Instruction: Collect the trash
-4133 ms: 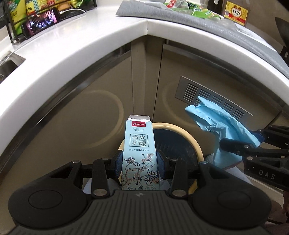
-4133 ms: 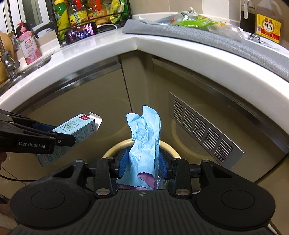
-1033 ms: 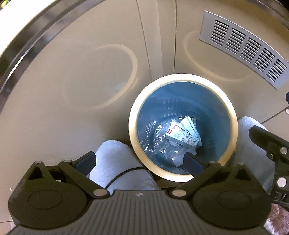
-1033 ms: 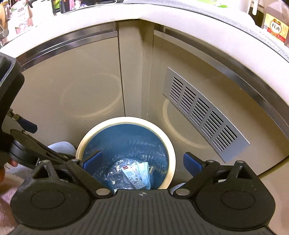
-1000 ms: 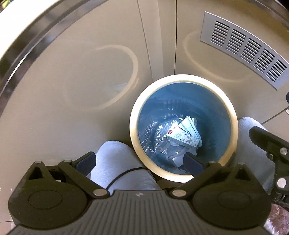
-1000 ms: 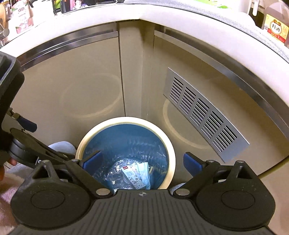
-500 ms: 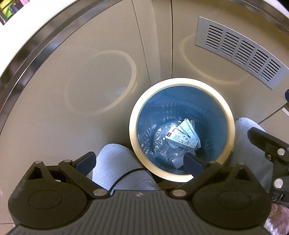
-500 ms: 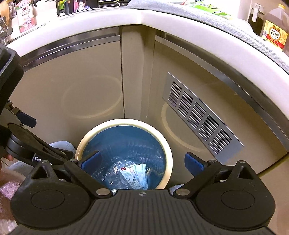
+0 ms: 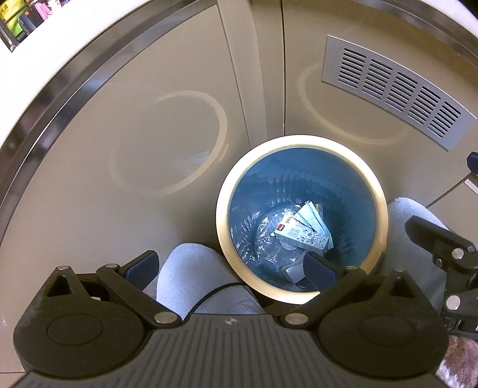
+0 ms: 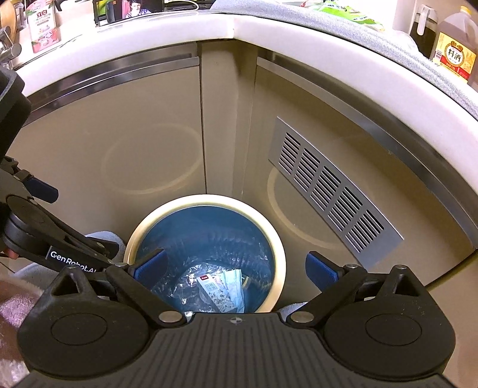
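- Fingers of the left gripper (image 9: pixel 230 267) are spread wide with nothing between them; the blue pads (image 9: pixel 319 267) hang above the near rim of the bin (image 9: pixel 222 209) without touching it.
- Fingers of the right gripper (image 10: pixel 236 268) are likewise wide apart and hold nothing; one blue pad (image 10: pixel 151 265) sits over the bin's left rim, the other out past its right side.
- The box (image 9: pixel 301 235), pale with a red label and a flower print, lies flat at the bottom of the bin on the crinkled blue liner (image 9: pixel 269 191).
- A light blue glove (image 9: pixel 312 216) lies crumpled just behind the box, touching it.
- The bin stands in the corner of beige cabinets (image 9: pixel 149 134), with a metal vent (image 9: pixel 394 89) on the door to its right.
- Grey fabric (image 9: pixel 191 268) shows on both sides of the bin, close against it; I cannot tell what it is.
- The left view looks nearly straight down into the bin and catches part of the right gripper at its right edge.
- The right view alone shows the white counter (image 10: pixel 233 25), a bottle (image 10: pixel 455 53) with a yellow label, a phone (image 10: pixel 134 9) and a pink pouch (image 10: pixel 41 28).
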### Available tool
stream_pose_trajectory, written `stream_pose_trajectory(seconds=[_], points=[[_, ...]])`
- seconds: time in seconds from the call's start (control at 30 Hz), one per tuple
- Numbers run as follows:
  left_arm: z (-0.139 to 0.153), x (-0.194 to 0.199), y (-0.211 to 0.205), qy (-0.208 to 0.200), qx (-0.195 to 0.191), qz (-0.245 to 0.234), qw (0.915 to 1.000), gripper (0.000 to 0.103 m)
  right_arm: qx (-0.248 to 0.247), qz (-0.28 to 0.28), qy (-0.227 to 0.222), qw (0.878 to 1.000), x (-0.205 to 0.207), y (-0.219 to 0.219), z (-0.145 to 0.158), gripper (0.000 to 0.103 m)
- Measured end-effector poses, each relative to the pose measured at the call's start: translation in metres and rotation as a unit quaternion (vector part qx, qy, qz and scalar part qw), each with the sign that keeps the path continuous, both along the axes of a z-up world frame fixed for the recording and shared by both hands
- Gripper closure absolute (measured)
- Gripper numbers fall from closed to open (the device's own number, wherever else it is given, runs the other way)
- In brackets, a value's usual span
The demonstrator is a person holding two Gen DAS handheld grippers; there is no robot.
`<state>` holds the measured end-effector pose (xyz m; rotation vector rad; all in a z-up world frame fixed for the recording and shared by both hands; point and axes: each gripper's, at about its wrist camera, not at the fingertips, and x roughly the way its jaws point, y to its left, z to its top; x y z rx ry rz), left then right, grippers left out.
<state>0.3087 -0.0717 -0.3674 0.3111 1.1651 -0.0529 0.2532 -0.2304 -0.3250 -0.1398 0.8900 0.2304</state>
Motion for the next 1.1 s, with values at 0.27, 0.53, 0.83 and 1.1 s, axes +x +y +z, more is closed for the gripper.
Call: stream_pose_trajectory(seconds=[0.27,0.53,0.83,1.1], points=[[0.0,0.0,0.001,-0.003,-0.001,0.0,1.0,0.0,0.0,-0.001,0.004,1.0,0.002,0.0,-0.002,0.004],[0.001,-0.001,0.001,-0.006,-0.002,0.001,1.0,0.0,0.0,-0.002,0.004,1.0,0.003,0.0,-0.002,0.004],[0.007,-0.003,0.003,-0.018,0.001,-0.005,0.9998,0.0,0.01,-0.019,0.004,1.0,0.003,-0.007,-0.002,0.003],[0.014,-0.004,0.002,-0.031,0.004,-0.009,0.9995,0.0,0.011,-0.028,-0.01,0.999,0.001,-0.011,0.004,0.003]])
